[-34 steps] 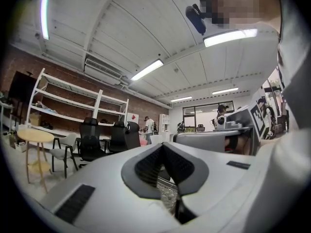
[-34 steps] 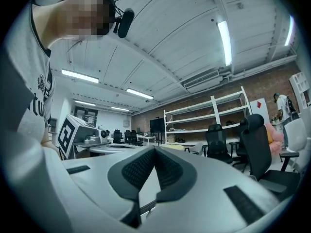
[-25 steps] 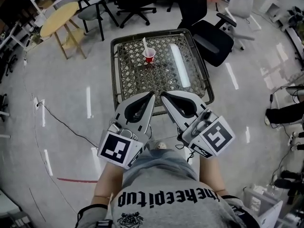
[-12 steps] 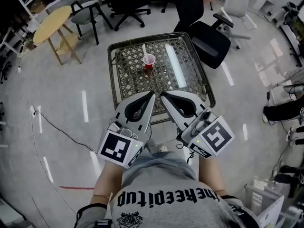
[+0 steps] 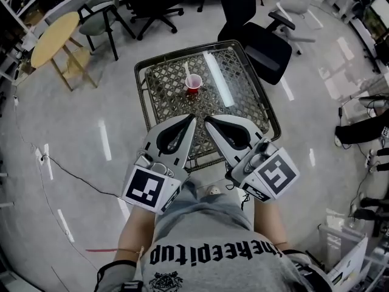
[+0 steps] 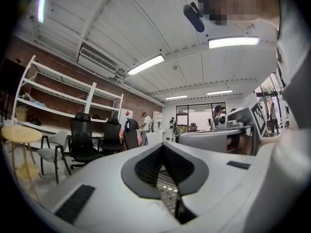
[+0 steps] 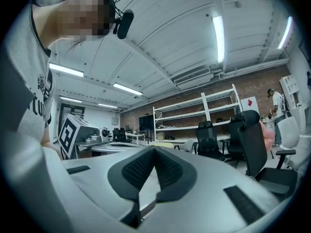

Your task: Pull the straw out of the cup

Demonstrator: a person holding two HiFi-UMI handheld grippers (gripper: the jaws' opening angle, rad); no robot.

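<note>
A small red cup (image 5: pixel 193 85) with a white straw (image 5: pixel 188 74) leaning out of it stands near the middle of a square wire-mesh table with a glass top (image 5: pixel 163 105) in the head view. My left gripper (image 5: pixel 193 118) and right gripper (image 5: pixel 206 120) are held side by side just short of the table's near edge, tips pointing at the cup but well apart from it. Both have their jaws closed together with nothing between them. In both gripper views the cup is hidden behind the jaws: left gripper (image 6: pixel 163 146), right gripper (image 7: pixel 154 150).
A black office chair (image 5: pixel 267 50) stands at the table's far right corner. A round yellow table (image 5: pixel 56 31) and more chairs (image 5: pixel 100 17) are at the far left. A cable (image 5: pixel 73 169) runs over the glossy floor at the left. Shelving (image 7: pixel 204 108) lines the brick wall.
Both grippers, still closed, have come closer to the table; the table and cup now sit nearer the gripper tips in the head view.
</note>
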